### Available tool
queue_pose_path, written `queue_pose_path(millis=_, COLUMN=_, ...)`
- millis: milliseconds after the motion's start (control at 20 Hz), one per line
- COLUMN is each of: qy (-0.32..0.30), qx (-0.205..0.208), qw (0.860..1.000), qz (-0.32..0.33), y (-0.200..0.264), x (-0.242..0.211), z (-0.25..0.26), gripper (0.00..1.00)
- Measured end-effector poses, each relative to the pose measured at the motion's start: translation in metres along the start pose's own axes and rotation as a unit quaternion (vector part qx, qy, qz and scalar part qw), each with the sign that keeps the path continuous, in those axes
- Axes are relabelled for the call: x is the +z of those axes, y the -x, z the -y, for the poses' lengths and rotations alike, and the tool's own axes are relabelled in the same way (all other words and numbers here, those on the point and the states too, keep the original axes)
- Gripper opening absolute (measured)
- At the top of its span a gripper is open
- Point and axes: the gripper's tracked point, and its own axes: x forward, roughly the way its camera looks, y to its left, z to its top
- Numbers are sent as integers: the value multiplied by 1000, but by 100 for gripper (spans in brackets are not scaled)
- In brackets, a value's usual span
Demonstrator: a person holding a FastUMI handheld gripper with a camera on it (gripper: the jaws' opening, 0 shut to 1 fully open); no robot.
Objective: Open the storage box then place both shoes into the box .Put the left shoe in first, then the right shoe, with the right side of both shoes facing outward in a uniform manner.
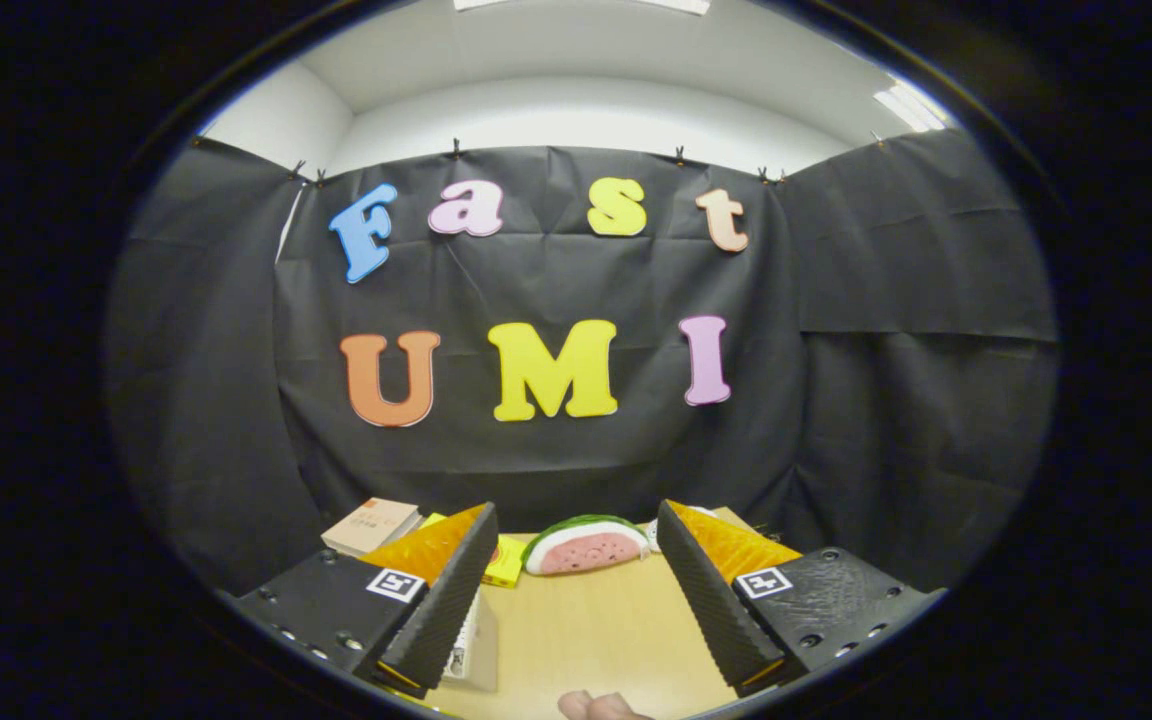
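Observation:
My gripper (576,530) is held above a light wooden table (596,630), pointing at the booth's back wall. Its two fingers (451,590) stand wide apart with nothing between them but bare tabletop. Just past the fingertips a watermelon-slice toy (584,546) lies near the table's far edge.
A small cardboard box (372,525) sits at the table's far left corner, with a flat yellow item (506,562) beside it. A white-sided object (471,640) stands behind the left finger. A small white thing (654,535) peeks out by the right fingertip. Fingertips of a hand (601,706) show at the near edge.

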Motion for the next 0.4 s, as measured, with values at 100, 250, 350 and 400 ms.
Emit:
queue_pose_path(millis=100, qy=2, qx=-2, qw=1000, qz=1, y=1, x=3, z=3, gripper=97)
queue_pose_path(millis=250, qy=7, qx=1, qw=1000, qz=-4, y=2, x=1, z=-1, gripper=97)
queue_pose_path(millis=350, qy=9, qx=7, qw=1000, qz=-7, y=2, x=1, z=-8, gripper=97)
queue_pose_path(millis=400, qy=14, qx=10, qw=1000, qz=-9, y=1, x=-1, z=-11, gripper=97)
